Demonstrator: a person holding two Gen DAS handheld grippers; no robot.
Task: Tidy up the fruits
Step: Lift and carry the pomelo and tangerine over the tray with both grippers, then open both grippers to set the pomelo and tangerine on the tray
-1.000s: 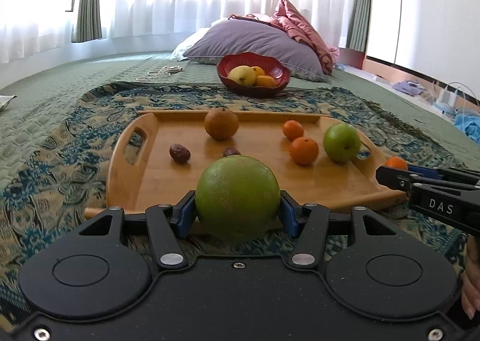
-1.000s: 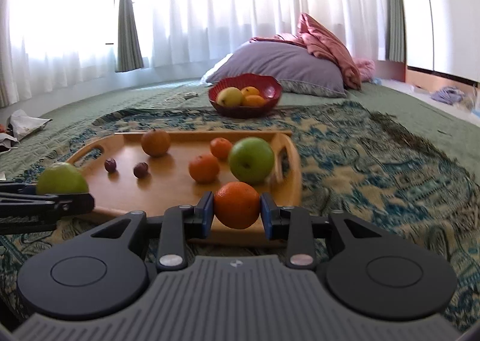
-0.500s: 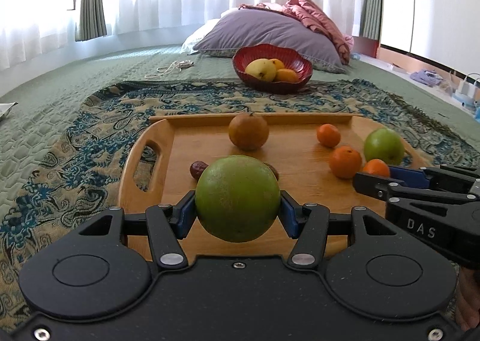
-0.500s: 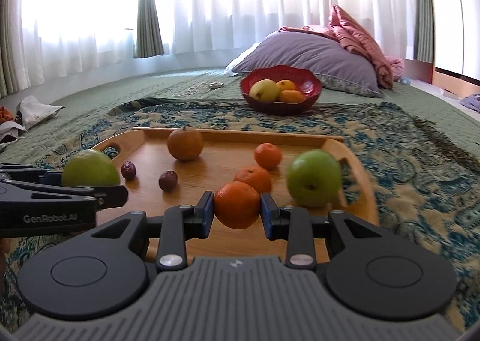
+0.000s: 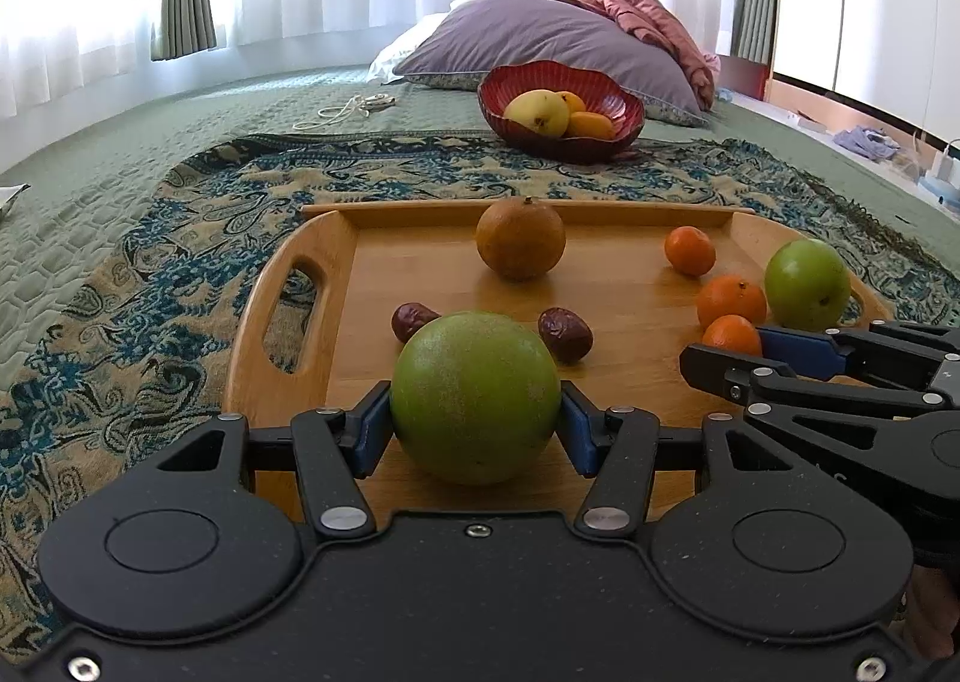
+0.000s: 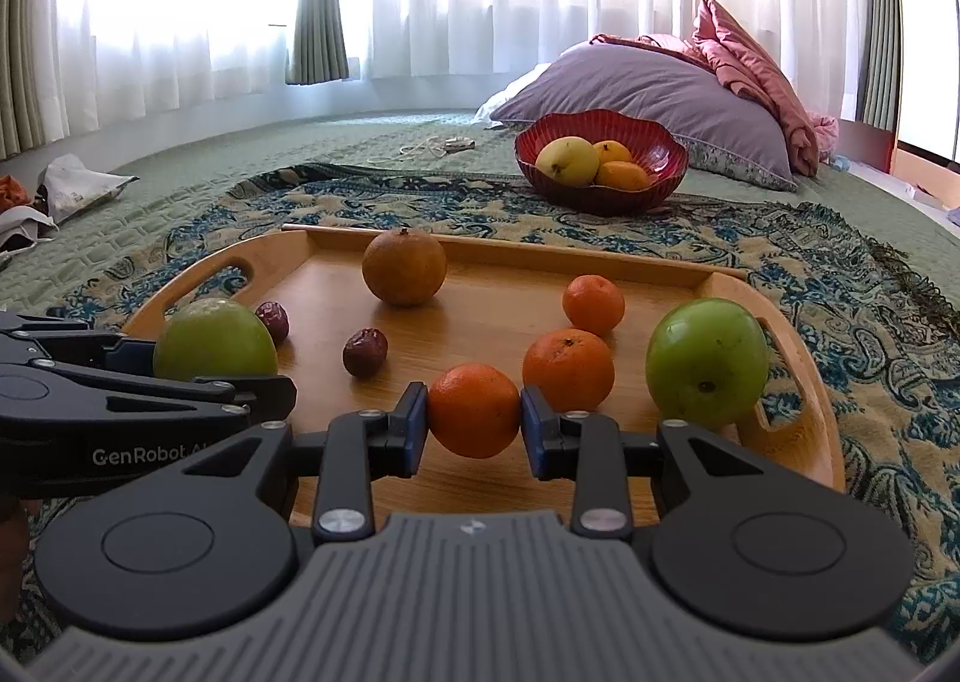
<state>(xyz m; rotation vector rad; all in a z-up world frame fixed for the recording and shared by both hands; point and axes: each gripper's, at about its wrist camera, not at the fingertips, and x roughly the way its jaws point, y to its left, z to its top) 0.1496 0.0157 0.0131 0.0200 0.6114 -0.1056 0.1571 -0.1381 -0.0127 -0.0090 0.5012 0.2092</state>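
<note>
Holding one fruit in each gripper, we hover low over the near edge of the rectangular wooden tray with cut-out handles (image 5: 288, 316). Our left gripper (image 5: 474, 430) is clamped on a large round green citrus (image 5: 475, 397), our right gripper (image 6: 474, 430) on a small orange tangerine (image 6: 474, 409); both fruits sit squarely between the blue pads.

We judge that the coming move turns on the scalloped red bowl (image 6: 600, 184), which lies straight ahead and well beyond the tray's far rail, on the patterned blue-and-tan blanket (image 5: 150, 286), already holding a yellow pear-like fruit (image 6: 567, 160) and small orange ones. From the right wrist view the bowl sits slightly right of centre, so our right gripper looks the nearer of the two.

Between us and the bowl, on the tray: a brownish round orange (image 5: 521, 241) near the far rail, two dark wrinkled dates (image 5: 564, 334), two more tangerines (image 6: 569, 367) and a smooth green apple (image 6: 707, 361) at the right. A carry would have to pass above these and the rail. Our grippers ride side by side, close enough that they could knock together.
</note>
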